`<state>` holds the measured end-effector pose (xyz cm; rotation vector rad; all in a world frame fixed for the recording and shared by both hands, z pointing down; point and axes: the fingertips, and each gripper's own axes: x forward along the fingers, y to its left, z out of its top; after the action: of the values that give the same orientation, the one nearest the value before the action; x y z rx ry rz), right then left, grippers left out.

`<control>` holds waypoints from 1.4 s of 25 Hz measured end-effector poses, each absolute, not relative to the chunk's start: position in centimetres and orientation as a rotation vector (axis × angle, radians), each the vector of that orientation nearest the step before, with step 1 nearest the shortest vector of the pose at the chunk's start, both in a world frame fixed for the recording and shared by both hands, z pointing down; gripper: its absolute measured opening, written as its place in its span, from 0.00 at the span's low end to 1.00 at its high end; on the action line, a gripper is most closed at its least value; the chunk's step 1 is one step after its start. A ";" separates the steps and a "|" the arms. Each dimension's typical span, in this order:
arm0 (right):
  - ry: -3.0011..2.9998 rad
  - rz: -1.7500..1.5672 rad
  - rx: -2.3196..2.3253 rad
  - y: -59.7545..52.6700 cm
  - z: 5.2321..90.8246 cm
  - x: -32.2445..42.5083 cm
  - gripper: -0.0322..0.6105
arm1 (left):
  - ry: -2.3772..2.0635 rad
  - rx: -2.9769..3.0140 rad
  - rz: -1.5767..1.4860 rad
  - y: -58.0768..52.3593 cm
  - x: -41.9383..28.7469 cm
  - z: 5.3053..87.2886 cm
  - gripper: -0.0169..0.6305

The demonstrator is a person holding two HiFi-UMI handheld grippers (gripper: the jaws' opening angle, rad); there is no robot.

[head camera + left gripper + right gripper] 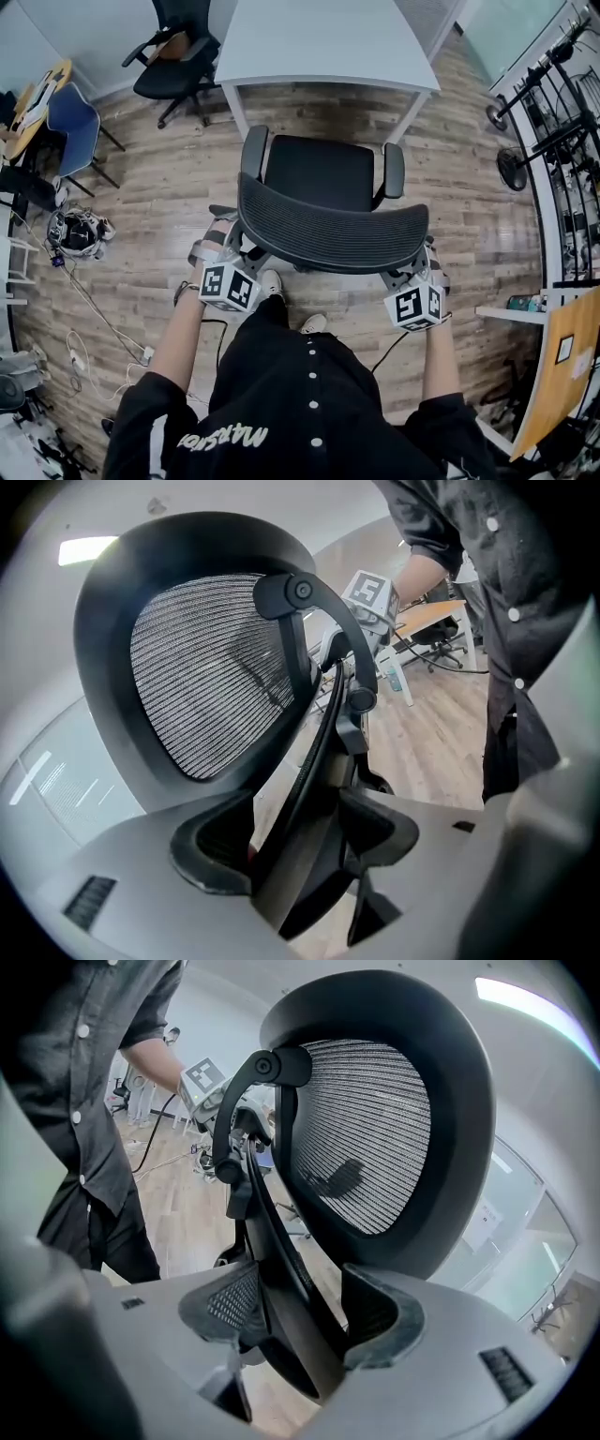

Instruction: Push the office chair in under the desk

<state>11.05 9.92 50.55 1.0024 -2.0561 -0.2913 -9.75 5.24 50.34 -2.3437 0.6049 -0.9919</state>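
Note:
A black mesh office chair (333,234) stands on the wood floor with its seat (319,173) facing the white desk (319,42), a short way in front of the desk's edge. My left gripper (225,246) holds the left edge of the backrest from behind, and my right gripper (427,267) holds the right edge. In the left gripper view the jaws (295,841) close on the backrest's black rim (309,752). The right gripper view shows the same rim (281,1260) pinched by that gripper (300,1312). The backrest hides both sets of fingertips in the head view.
A second black chair (178,56) stands at the desk's left end, and a blue chair (70,122) stands further left. A bag (80,232) and cables (103,328) lie on the floor at the left. A fan (514,169) and racks (562,141) line the right side.

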 end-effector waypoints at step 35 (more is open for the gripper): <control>-2.020 -0.275 1.055 1.3 50.9 8.6 0.49 | 0.538 -2.335 -0.929 -4.7 -11.9 50.5 0.50</control>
<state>8.58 1.33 50.93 1.0554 -2.0195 -0.2752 -11.93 -4.68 50.52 -2.3351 0.5381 -0.9294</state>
